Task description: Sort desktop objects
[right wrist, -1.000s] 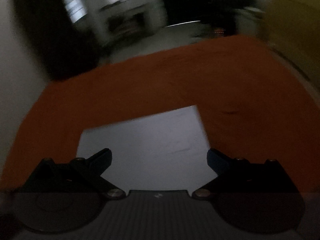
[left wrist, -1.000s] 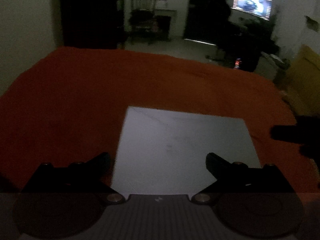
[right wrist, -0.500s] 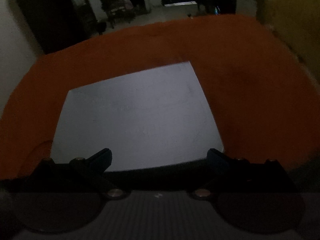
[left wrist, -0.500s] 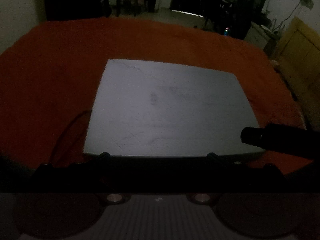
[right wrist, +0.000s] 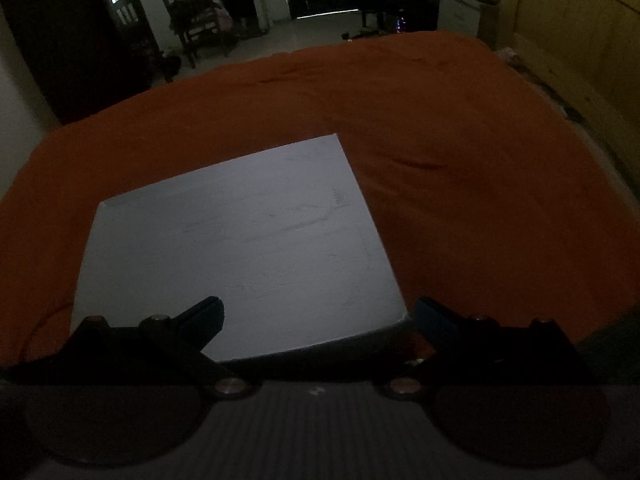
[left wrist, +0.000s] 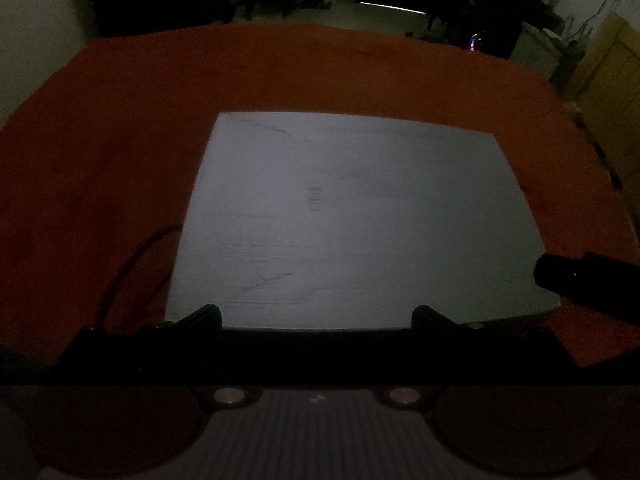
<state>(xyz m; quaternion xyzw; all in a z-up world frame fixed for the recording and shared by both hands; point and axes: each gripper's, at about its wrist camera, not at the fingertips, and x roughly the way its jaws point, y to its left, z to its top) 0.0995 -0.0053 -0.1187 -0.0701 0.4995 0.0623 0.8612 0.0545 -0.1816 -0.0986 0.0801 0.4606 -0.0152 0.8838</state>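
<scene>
A flat pale grey slab, like a closed laptop (left wrist: 356, 220), lies on an orange cloth (left wrist: 100, 152); it also shows in the right wrist view (right wrist: 236, 248). My left gripper (left wrist: 316, 318) is open and empty, fingers spread over the slab's near edge. My right gripper (right wrist: 318, 316) is open and empty over the slab's near right corner. A dark finger of the right gripper (left wrist: 584, 276) shows at the right in the left wrist view. The scene is dim.
A thin dark cable (left wrist: 132, 264) curls on the cloth left of the slab. Beyond the cloth are a wooden chair (right wrist: 192, 12), dark furniture and a yellow wooden panel (right wrist: 572, 20) at the right.
Both grippers tilted down and drew nearer the slab, then eased back a little. The right view is no longer blurred. Both stayed open.
</scene>
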